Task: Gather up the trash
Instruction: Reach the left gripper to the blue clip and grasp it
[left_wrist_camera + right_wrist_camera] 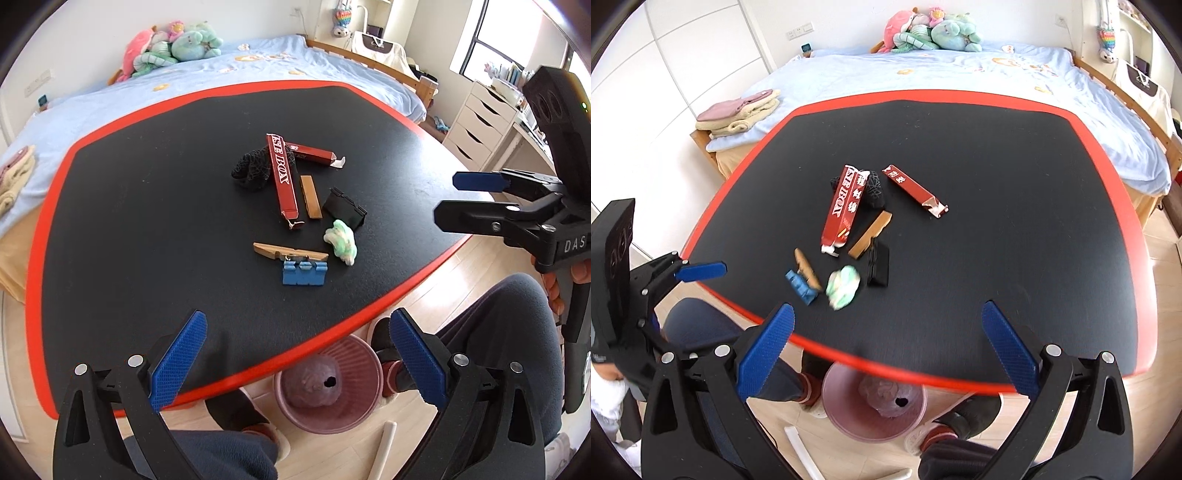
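Trash lies in a cluster mid-table: two red cartons (282, 175) (914, 190), a black mesh wad (249, 170), a crumpled green-white tissue (340, 240) (843, 283), a wooden strip (310, 197), a wooden peg (290, 253), a blue clip block (303, 273) (801, 286) and a black folded piece (344, 208) (878, 264). A pink bin (327, 384) (875, 402) stands on the floor under the table's near edge. My left gripper (295, 358) is open and empty above the near edge. My right gripper (888, 349) is open and empty, also seen in the left wrist view (448, 201).
The black table has a red rim (48, 236) (1123, 177). A bed with blue sheets (960, 74) lies behind it, white drawers (476, 122) to the right. The person's legs and slippers (498, 332) are by the bin. A white tube (801, 450) lies on the floor.
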`<state>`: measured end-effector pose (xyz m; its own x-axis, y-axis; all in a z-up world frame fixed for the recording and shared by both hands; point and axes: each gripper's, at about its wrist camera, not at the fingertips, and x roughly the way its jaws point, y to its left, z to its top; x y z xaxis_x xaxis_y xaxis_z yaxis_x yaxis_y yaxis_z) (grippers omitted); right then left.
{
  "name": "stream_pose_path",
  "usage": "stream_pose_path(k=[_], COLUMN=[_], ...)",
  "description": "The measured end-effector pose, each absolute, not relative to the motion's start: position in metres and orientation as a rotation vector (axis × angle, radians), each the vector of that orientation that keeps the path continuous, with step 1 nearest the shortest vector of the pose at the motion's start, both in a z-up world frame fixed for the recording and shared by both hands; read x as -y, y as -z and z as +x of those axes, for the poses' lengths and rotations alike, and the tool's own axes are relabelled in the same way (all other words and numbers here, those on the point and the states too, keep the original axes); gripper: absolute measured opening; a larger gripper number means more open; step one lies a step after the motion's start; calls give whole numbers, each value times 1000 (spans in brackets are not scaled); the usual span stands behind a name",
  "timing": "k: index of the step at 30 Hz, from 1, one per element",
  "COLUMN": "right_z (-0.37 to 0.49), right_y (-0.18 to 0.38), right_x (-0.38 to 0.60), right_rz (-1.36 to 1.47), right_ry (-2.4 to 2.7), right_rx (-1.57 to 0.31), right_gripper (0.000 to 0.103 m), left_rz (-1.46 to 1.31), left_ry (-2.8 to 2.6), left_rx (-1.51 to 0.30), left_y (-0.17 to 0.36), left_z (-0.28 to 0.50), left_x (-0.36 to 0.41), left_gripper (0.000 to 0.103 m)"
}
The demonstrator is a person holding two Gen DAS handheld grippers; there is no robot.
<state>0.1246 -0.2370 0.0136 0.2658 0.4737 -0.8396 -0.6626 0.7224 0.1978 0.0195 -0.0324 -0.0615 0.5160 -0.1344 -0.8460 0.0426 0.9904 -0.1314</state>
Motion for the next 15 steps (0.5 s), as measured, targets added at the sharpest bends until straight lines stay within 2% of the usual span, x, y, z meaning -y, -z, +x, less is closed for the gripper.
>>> stream_pose_path(k=[8, 10, 15], right_z=[149, 154, 162], right_y=[12, 18, 29], right_x=[216, 212, 204], right_rz=[-214, -210, -203], right_ry=[-806, -816, -831], right_rx=[-1089, -1099, -1124], right_gripper=[99, 95, 72], left_rz=[-125, -140, -158], left_ry=[94, 94, 90], left_rx=[-1035, -1036, -1029], left_y=[81, 84, 90], left_z=[40, 44, 49], left_x=[31, 30, 28], left_gripper=[95, 95, 95])
